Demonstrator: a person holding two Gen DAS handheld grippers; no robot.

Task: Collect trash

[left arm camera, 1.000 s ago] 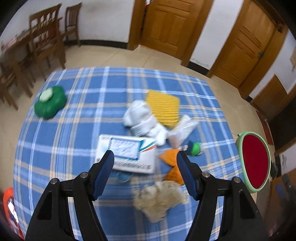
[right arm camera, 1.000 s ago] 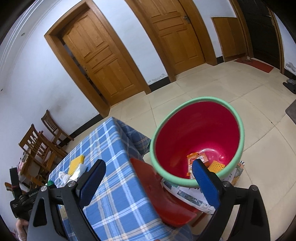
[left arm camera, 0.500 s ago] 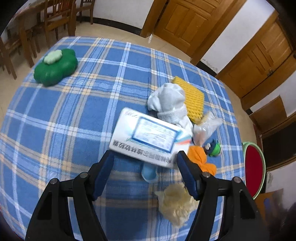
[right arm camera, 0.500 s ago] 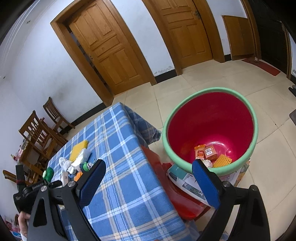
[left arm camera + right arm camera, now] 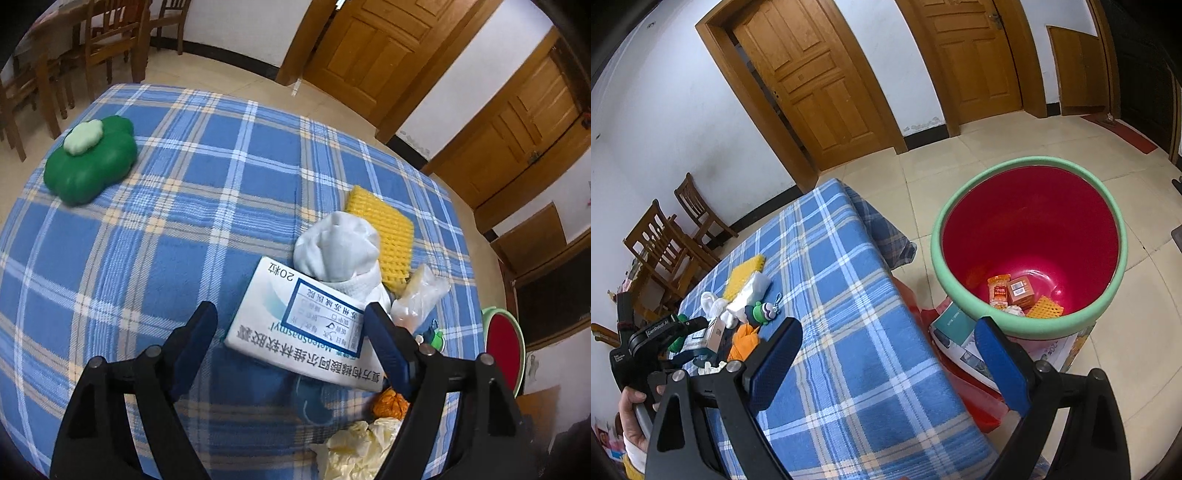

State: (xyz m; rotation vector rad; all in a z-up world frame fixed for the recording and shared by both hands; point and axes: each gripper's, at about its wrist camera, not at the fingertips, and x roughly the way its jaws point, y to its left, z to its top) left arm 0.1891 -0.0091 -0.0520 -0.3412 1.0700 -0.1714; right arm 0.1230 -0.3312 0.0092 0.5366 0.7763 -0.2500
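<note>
A white medicine box [image 5: 295,332] lies on the blue checked tablecloth [image 5: 184,236] in a heap of trash. Around it are a white cloth [image 5: 336,251], a yellow mesh pad [image 5: 388,229], a clear bag [image 5: 417,295], an orange scrap [image 5: 388,402] and crumpled cream paper [image 5: 354,446]. My left gripper [image 5: 291,343] hovers just over the box with its jaws opening. The box lies between the blue pads, which do not press on it. My right gripper [image 5: 886,362] is open and holds nothing, above the table's corner. Beside the table stands the red bin [image 5: 1034,160] with a green rim, with several wrappers inside.
A green flower-shaped container [image 5: 88,158] sits at the table's far left. A small green toy keychain [image 5: 436,336] lies right of the heap. The bin rests on a red bag and papers [image 5: 960,347]. Wooden chairs [image 5: 110,37] and doors stand beyond the table.
My left gripper has come down closer over the medicine box and its jaws stand wider. The right view has swung left, so more of the table shows and the bin sits further right.
</note>
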